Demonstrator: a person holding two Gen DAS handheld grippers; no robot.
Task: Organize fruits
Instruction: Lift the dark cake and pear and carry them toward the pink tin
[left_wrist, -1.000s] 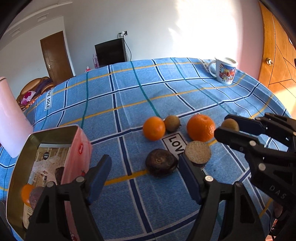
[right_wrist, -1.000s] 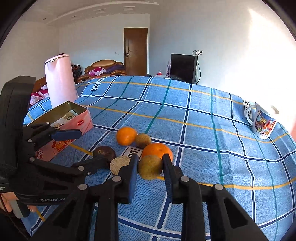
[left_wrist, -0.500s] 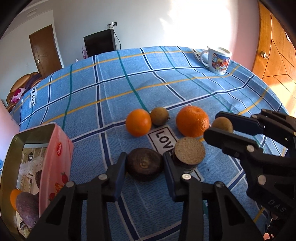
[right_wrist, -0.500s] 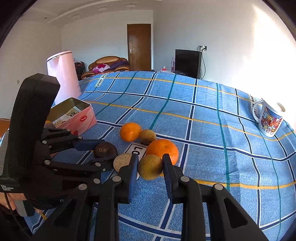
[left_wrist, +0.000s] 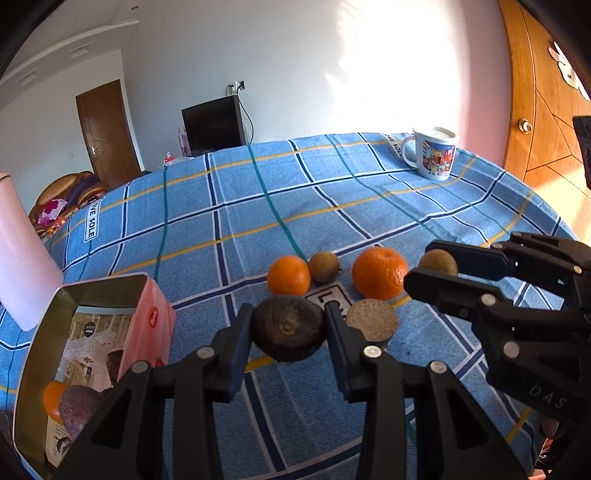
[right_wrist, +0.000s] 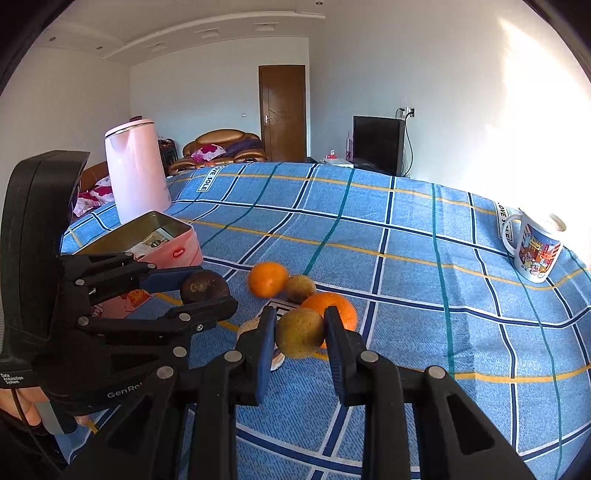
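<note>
My left gripper (left_wrist: 289, 328) is shut on a dark brown round fruit (left_wrist: 289, 326), held just above the blue checked cloth; it also shows in the right wrist view (right_wrist: 204, 287). My right gripper (right_wrist: 300, 334) is shut on a tan kiwi-like fruit (right_wrist: 300, 333), also seen in the left wrist view (left_wrist: 438, 262). On the cloth lie a small orange (left_wrist: 289, 275), a brown kiwi (left_wrist: 324, 267), a large orange (left_wrist: 379, 272) and a tan disc-shaped fruit (left_wrist: 372, 324). An open pink tin (left_wrist: 155, 317) at left holds an orange and dark fruits.
A pink kettle (right_wrist: 136, 184) stands behind the tin. A printed mug (left_wrist: 436, 152) stands at the far right of the table. The table edge curves away at right, with a wooden door (left_wrist: 535, 110) beyond.
My left gripper closed in on the dark fruit, gripped it and raised it slightly. My right gripper kept hold of the tan fruit and lifted a little.
</note>
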